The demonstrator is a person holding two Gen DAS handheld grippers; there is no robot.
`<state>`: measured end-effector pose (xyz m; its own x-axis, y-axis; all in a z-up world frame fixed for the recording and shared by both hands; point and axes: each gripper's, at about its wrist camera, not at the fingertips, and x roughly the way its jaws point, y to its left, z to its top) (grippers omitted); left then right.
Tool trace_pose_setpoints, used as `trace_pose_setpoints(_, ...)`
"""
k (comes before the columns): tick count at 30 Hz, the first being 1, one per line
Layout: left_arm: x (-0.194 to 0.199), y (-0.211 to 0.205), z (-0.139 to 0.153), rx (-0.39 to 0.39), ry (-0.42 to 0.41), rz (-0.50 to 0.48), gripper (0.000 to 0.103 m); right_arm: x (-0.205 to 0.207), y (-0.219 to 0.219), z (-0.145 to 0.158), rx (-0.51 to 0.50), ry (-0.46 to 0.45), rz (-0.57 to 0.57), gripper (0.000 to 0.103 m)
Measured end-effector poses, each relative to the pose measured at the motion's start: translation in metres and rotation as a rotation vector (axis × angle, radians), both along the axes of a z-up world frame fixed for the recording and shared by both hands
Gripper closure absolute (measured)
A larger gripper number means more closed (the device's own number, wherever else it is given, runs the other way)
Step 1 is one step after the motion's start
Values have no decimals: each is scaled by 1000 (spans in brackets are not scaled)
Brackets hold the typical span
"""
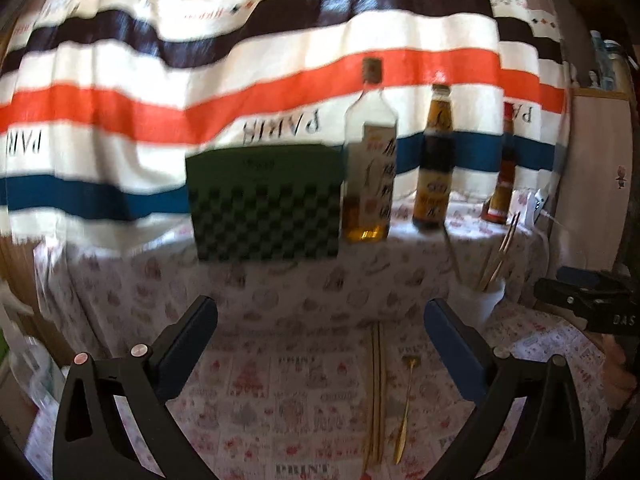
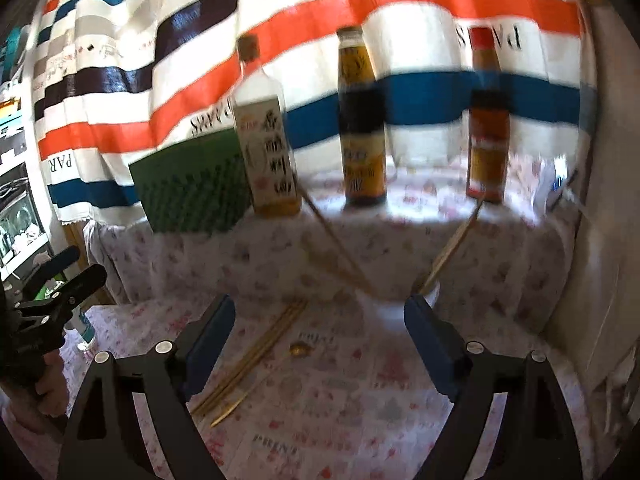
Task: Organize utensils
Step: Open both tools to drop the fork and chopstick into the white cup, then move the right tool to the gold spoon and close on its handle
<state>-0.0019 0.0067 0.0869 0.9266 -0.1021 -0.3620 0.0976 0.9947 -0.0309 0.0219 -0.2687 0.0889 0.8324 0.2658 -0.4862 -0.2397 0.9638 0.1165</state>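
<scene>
My left gripper (image 1: pixel 320 308) hangs open over the patterned tablecloth, nothing between its fingers. Just ahead and to its right, a bundle of wooden chopsticks (image 1: pixel 376 392) lies flat beside a gold spoon (image 1: pixel 405 400). A white cup (image 1: pixel 486 296) further right holds several upright chopsticks. My right gripper (image 2: pixel 320 304) is open too and empty, with the white cup (image 2: pixel 394 308) close in front of its right finger. In that view the loose chopsticks (image 2: pixel 256 356) and the gold spoon (image 2: pixel 300 350) lie near its left finger. Each gripper shows at the edge of the other's view.
Three sauce bottles stand at the back: a clear oil bottle (image 1: pixel 370 168), a dark one (image 1: pixel 436 160) and a red-capped one (image 1: pixel 502 176). A green checked box (image 1: pixel 266 204) sits left of them. A striped cloth (image 1: pixel 200 80) hangs behind; a pale panel (image 2: pixel 608 200) borders the right.
</scene>
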Motion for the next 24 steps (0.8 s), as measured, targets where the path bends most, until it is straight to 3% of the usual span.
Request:
trace_pose_setpoints(9, 32, 10, -65, -20, 184, 28, 1, 24, -8, -61, 43, 150, -104, 15)
trace_pose_setpoints(12, 39, 10, -85, 14, 235, 54, 1, 28, -9, -78, 30, 200, -114, 15)
trace_pose_setpoints(15, 47, 9, -96, 55, 269, 92, 1, 33, -9, -93, 16, 254, -122, 15)
trace_pose_setpoints(20, 49, 11, -102, -1, 311, 56, 1, 38, -4, -106, -11, 294, -123, 15)
trace_pose_setpoints(24, 54, 10, -110, -2, 351, 54, 1, 38, 0, -112, -30, 305, -119, 15)
